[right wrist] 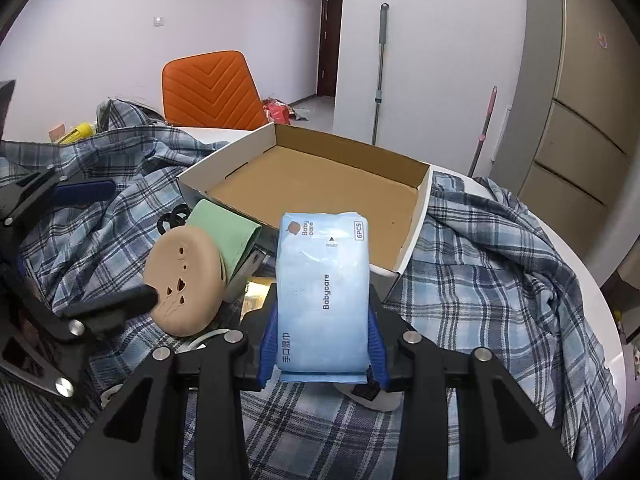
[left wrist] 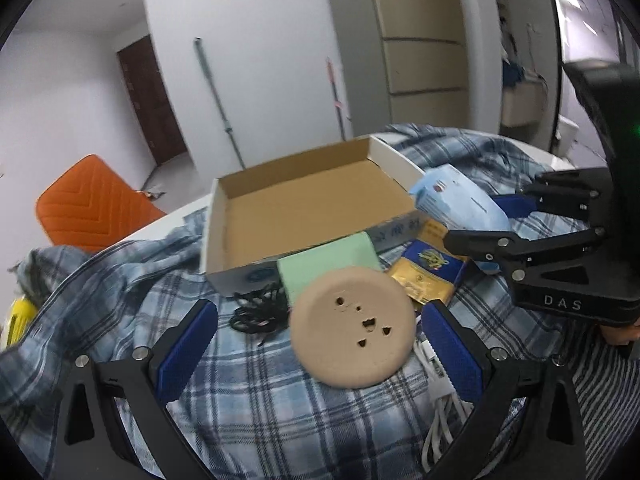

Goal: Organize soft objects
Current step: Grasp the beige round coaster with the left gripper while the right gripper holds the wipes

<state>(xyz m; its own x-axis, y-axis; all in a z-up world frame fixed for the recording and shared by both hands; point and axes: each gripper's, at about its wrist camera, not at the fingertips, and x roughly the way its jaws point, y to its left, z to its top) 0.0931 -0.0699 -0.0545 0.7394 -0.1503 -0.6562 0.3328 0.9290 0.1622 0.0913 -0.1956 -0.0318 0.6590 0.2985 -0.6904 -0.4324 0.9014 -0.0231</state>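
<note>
My right gripper is shut on a light blue pack of wet wipes, held upright just in front of the open cardboard box. In the left wrist view the same pack hangs at the box's near right corner in the right gripper. My left gripper is open, its blue pads either side of a tan round disc with small holes. The disc leans tilted against a green block. I see nothing inside the box.
A blue plaid cloth covers the round table. A black cord, gold and blue packets and a white cable lie around the disc. An orange chair stands behind the table.
</note>
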